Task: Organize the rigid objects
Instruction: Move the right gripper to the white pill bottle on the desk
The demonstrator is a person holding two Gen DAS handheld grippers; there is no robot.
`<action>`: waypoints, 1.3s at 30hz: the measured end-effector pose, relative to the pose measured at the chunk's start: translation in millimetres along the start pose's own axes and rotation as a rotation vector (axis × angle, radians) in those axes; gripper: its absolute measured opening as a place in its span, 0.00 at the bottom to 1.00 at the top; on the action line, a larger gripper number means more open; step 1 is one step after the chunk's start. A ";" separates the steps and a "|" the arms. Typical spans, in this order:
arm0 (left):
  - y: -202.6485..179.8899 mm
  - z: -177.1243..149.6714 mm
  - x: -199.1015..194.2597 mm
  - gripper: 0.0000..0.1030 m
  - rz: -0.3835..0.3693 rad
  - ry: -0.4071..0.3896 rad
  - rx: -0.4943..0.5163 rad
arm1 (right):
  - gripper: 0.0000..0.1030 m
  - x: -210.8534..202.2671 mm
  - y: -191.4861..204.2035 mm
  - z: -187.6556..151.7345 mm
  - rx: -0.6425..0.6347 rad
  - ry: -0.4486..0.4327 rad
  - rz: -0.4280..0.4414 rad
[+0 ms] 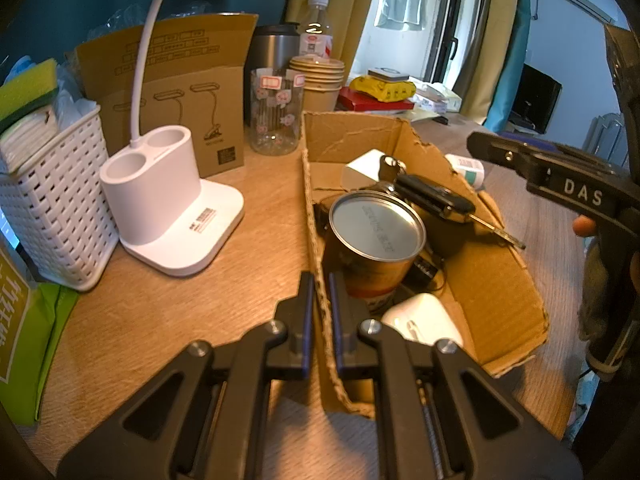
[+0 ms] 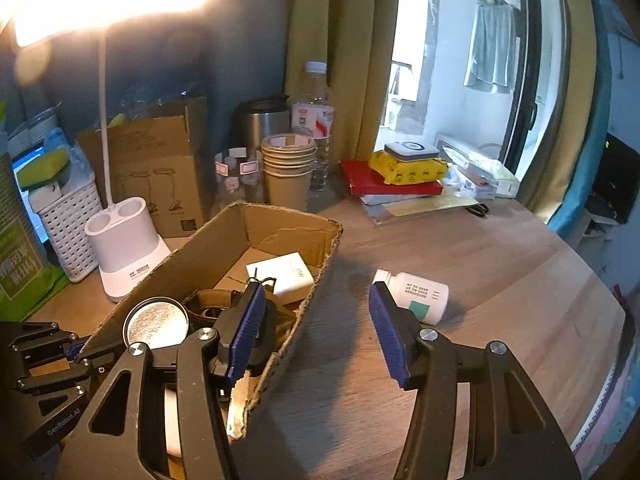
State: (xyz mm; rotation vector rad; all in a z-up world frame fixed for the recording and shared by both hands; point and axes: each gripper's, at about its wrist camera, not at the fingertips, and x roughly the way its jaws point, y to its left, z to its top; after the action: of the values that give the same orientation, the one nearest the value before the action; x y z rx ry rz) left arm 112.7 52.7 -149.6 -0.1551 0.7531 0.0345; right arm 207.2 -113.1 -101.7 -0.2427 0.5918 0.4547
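Right wrist view: my right gripper (image 2: pixel 318 332) is spread wide, empty, just short of the white pill bottle (image 2: pixel 416 294) lying on the table beside the cardboard box (image 1: pixel 502 276). My left gripper (image 1: pixel 320 312) pinches the box's near wall. Next, I judge, I straddle the bottle and close.

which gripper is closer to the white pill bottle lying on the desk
Right. The right gripper is open just in front of the white pill bottle, one finger beside it. The left gripper is shut on the cardboard box wall, across the box from the bottle.
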 end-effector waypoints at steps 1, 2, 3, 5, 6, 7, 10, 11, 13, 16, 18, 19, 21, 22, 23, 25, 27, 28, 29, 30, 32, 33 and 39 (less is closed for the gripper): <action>0.1 -0.4 -0.4 0.08 0.000 0.000 0.000 | 0.55 -0.1 -0.7 -0.3 0.000 0.000 -0.002; 0.2 -0.5 -0.4 0.08 0.000 0.000 0.000 | 0.55 0.0 -1.1 -0.7 -0.001 0.000 -0.004; 0.1 -0.3 -0.3 0.08 0.000 0.000 0.000 | 0.55 0.8 -1.5 -1.4 -0.002 0.003 -0.006; 0.1 -0.5 -0.5 0.08 0.000 0.000 0.000 | 0.55 5.3 0.9 -4.1 -0.011 0.019 -0.008; 0.1 -0.4 -0.3 0.08 0.000 0.000 0.000 | 0.55 9.0 2.6 -7.0 -0.019 0.034 -0.009; 0.2 -0.5 -0.5 0.08 0.000 0.000 0.000 | 0.55 11.3 3.8 -9.3 -0.022 0.043 -0.007; 0.0 -0.6 -0.5 0.08 0.000 0.000 0.001 | 0.55 18.3 8.7 -19.3 -0.033 0.068 -0.004; 0.2 -0.4 -0.6 0.08 0.002 -0.001 0.002 | 0.55 18.4 9.5 -20.6 -0.032 0.065 -0.007; 0.0 -0.5 -0.4 0.08 0.000 0.000 0.000 | 0.55 16.9 9.7 -21.9 -0.025 0.064 -0.009; 0.1 -0.6 -0.6 0.08 0.000 0.000 0.000 | 0.55 14.7 9.6 -23.4 -0.024 0.067 -0.010; 0.2 -0.3 -0.4 0.08 0.000 0.000 0.000 | 0.55 12.6 9.6 -24.7 -0.024 0.074 -0.001; 0.2 -0.3 -0.3 0.08 0.000 0.000 0.000 | 0.55 11.8 9.9 -26.0 -0.025 0.079 0.005; 0.3 -0.2 -0.4 0.08 0.001 -0.001 -0.001 | 0.55 11.7 12.1 -28.0 -0.026 0.097 0.026; 0.3 -0.3 -0.3 0.08 0.000 0.000 -0.001 | 0.55 12.9 14.9 -30.3 -0.034 0.116 0.050; -0.1 -0.1 0.0 0.08 0.001 -0.001 0.000 | 0.56 13.5 18.3 -32.3 -0.043 0.123 0.060; 1.1 0.5 -0.7 0.08 0.002 -0.002 0.001 | 0.56 14.7 27.6 -37.4 -0.074 0.132 0.073; 0.4 0.3 0.1 0.08 0.002 -0.001 0.001 | 0.55 14.7 29.1 -38.7 -0.069 0.128 0.081; 0.6 -0.4 -0.3 0.08 -0.002 0.000 -0.003 | 0.55 14.9 27.8 -38.3 -0.062 0.125 0.079; 0.0 -0.4 -0.5 0.08 0.002 -0.001 0.001 | 0.55 14.8 25.7 -37.4 -0.054 0.121 0.075; 0.3 -0.4 -0.5 0.08 0.001 -0.001 0.000 | 0.56 14.5 23.4 -36.4 -0.048 0.119 0.071; 0.4 0.0 -0.1 0.08 0.000 0.000 -0.001 | 0.56 13.6 18.4 -34.2 -0.035 0.112 0.060; 0.1 -0.3 -0.4 0.08 0.001 -0.001 0.000 | 0.56 12.2 15.7 -33.3 -0.028 0.105 0.056; 0.3 -0.3 -0.4 0.08 0.001 -0.001 0.000 | 0.64 8.4 1.5 -29.1 -0.003 0.081 0.036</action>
State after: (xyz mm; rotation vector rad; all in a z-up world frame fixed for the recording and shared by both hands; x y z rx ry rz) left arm 112.2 52.9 -149.5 -0.1550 0.7524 0.0353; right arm 198.7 -119.1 -130.1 -0.2541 0.6758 0.4823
